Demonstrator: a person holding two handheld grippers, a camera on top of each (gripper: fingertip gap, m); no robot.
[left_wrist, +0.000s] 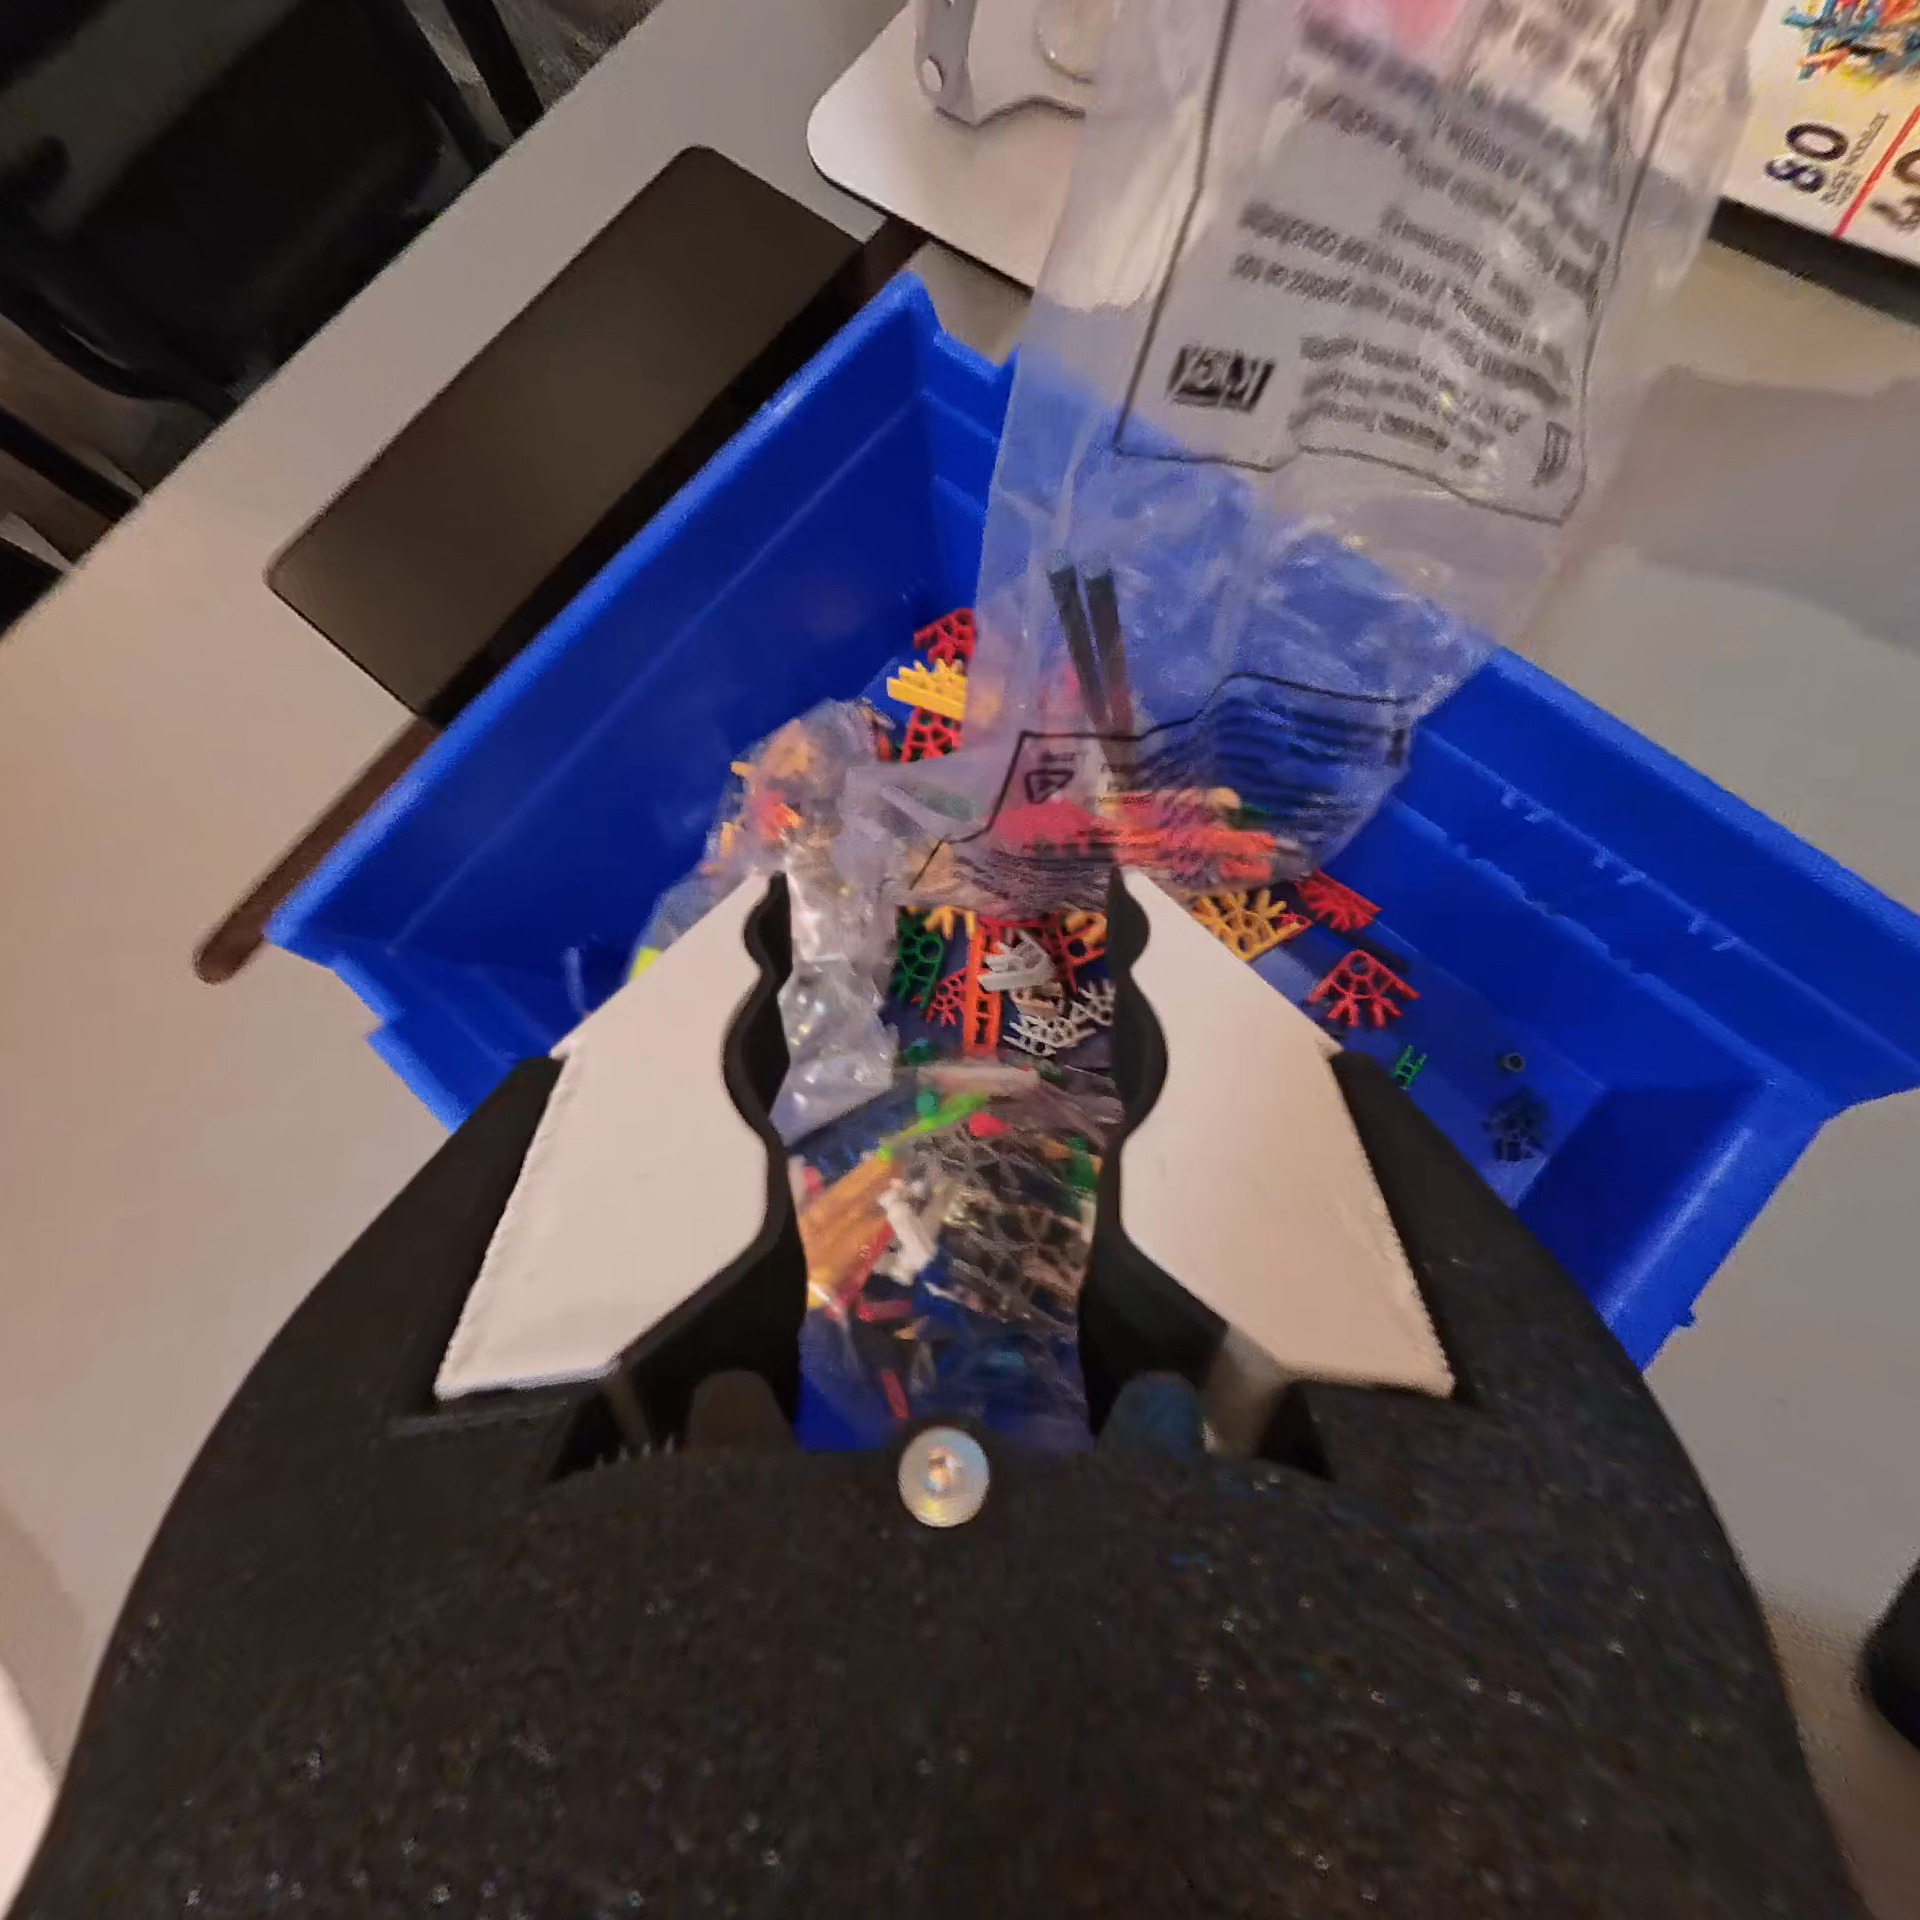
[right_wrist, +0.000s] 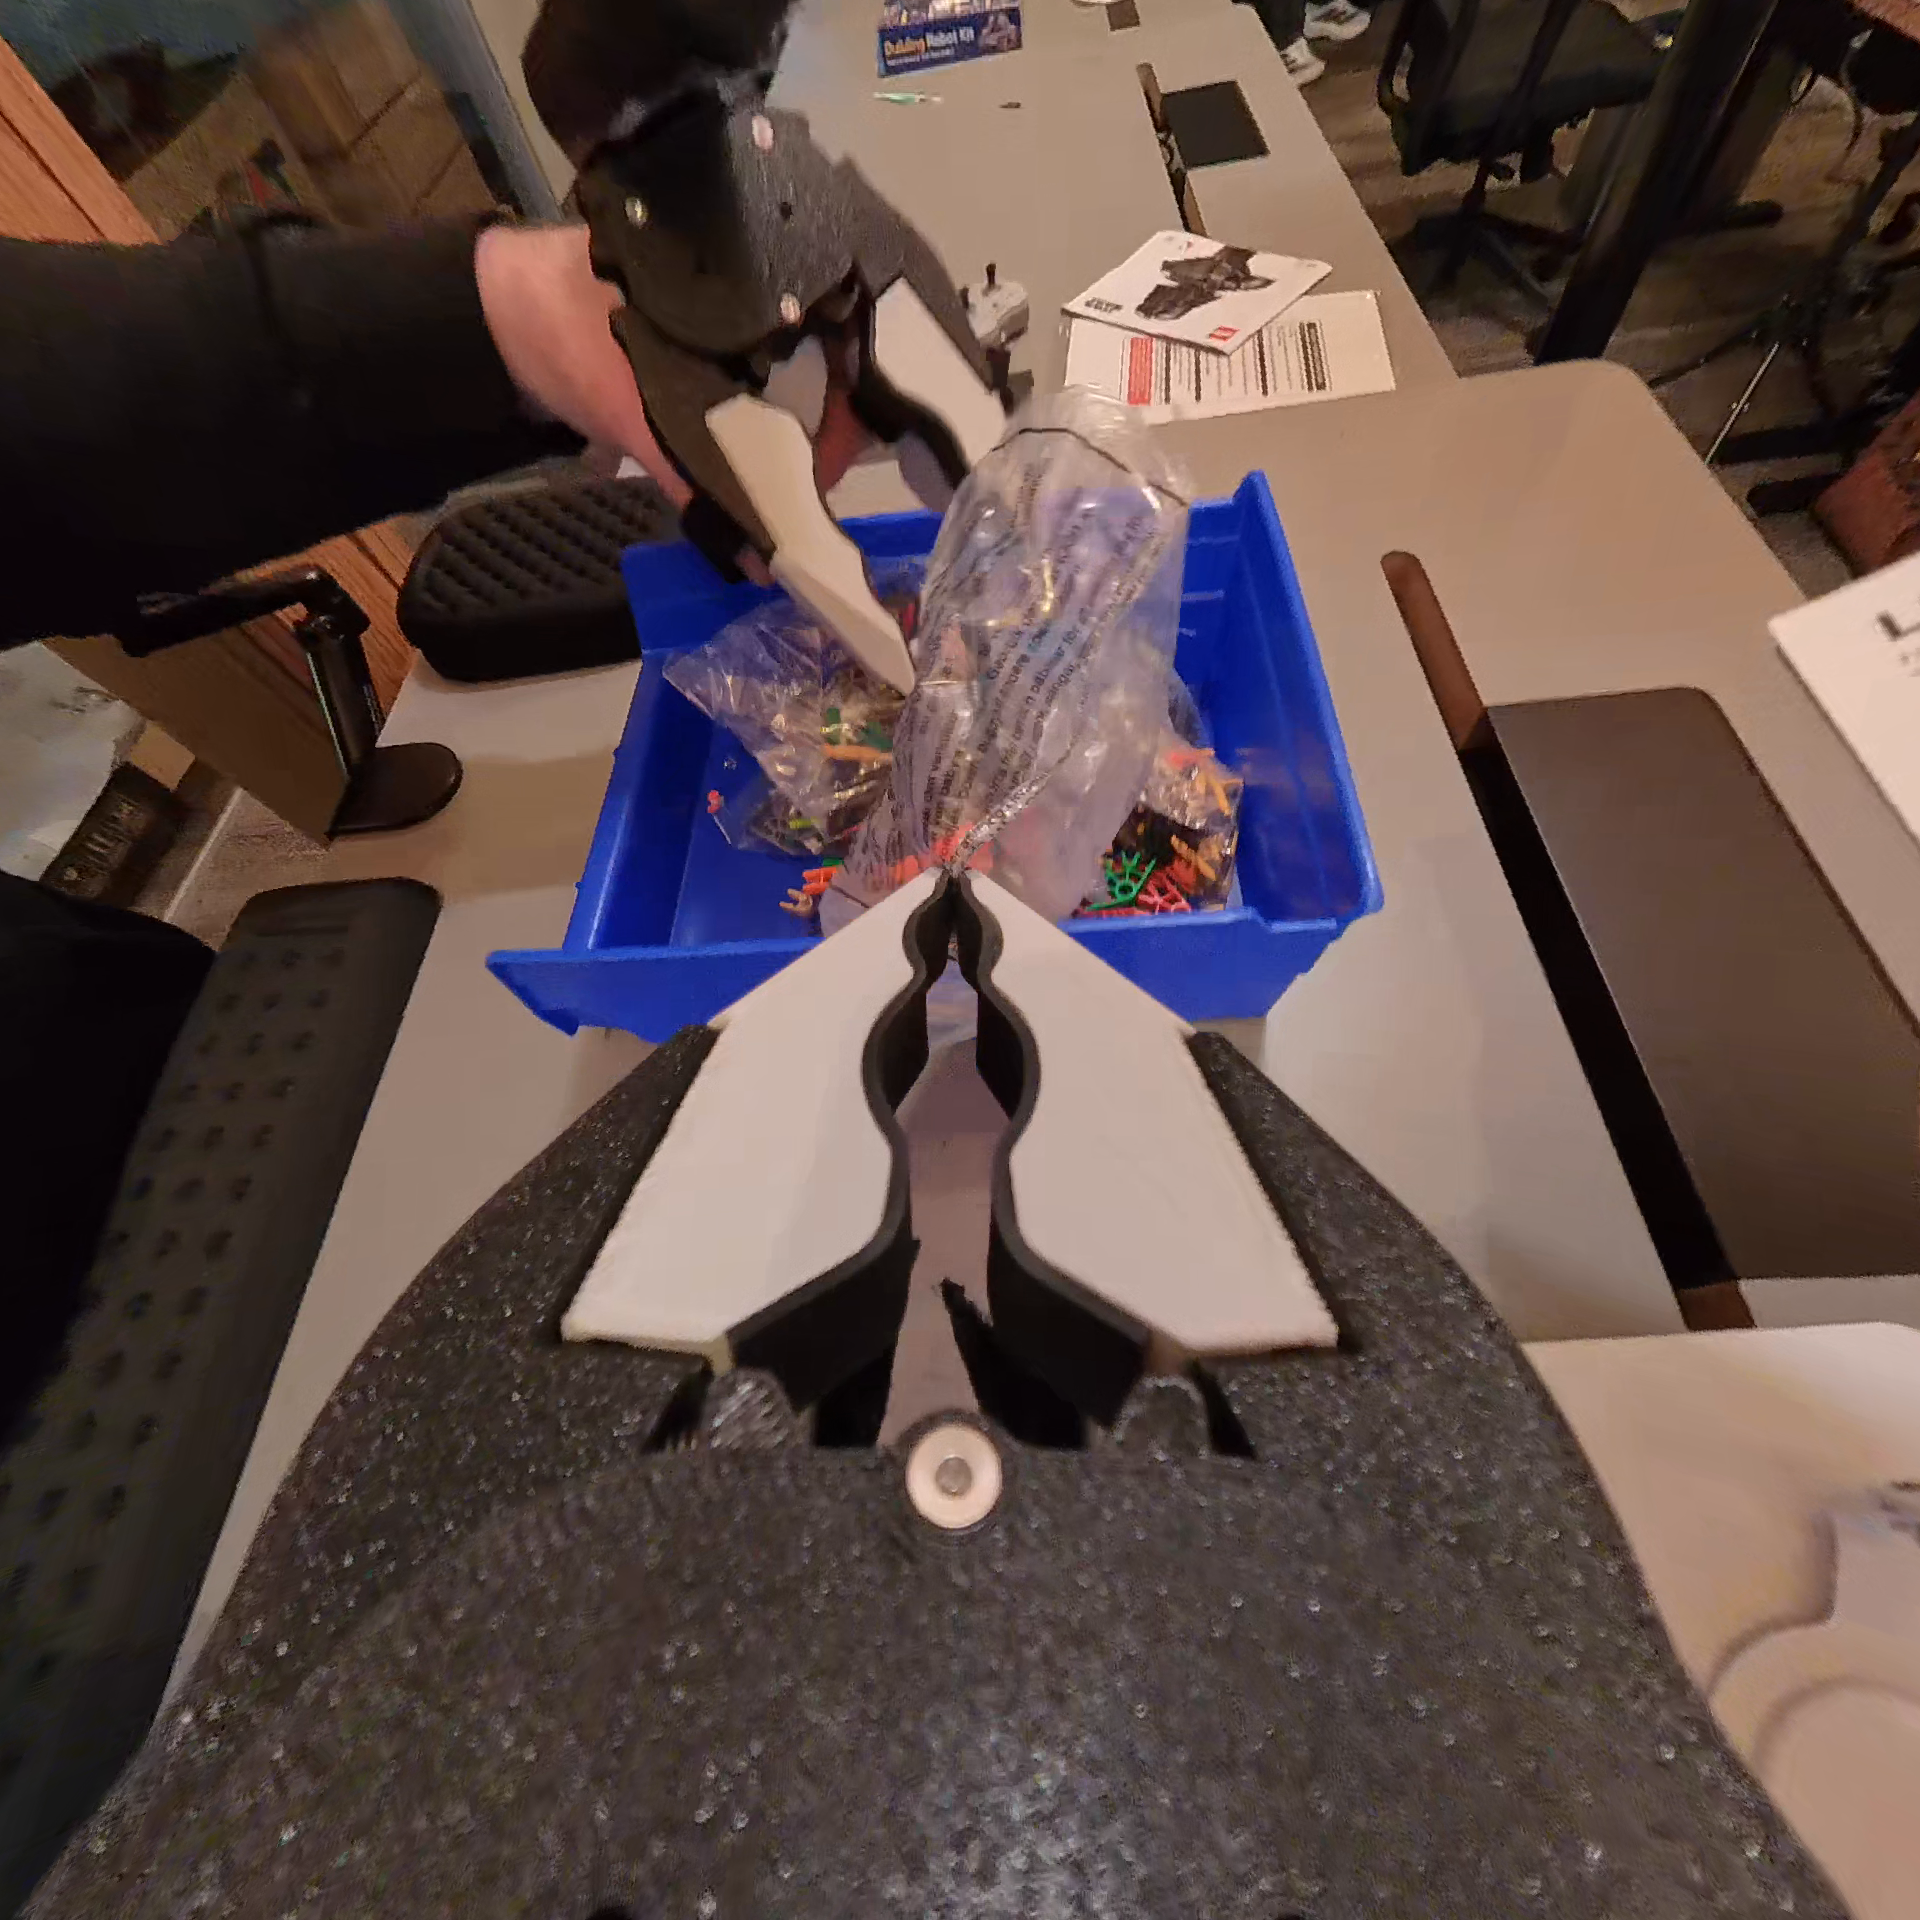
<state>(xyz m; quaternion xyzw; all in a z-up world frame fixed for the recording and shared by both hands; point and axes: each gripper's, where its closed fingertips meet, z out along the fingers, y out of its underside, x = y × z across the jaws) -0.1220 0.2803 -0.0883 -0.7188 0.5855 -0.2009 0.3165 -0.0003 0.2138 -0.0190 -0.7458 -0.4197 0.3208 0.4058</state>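
A blue plastic bin on a grey table holds loose colourful plastic building pieces and a small clear bag of pieces. My left gripper is open just above the bin, its jaws either side of that small bag. A large clear printed bag hangs over the bin. In the right wrist view my right gripper is shut on a gathered edge of this large bag, above the bin's near wall. A hand holds the left gripper there, one finger pointing down into the bin.
A dark inset panel lies in the table right of the bin. Printed booklets lie beyond it, a white sheet at far right. A chair armrest and chair back stand left. A colourful box sits behind. Some 15 cm of space lies between my two pairs of fingers.
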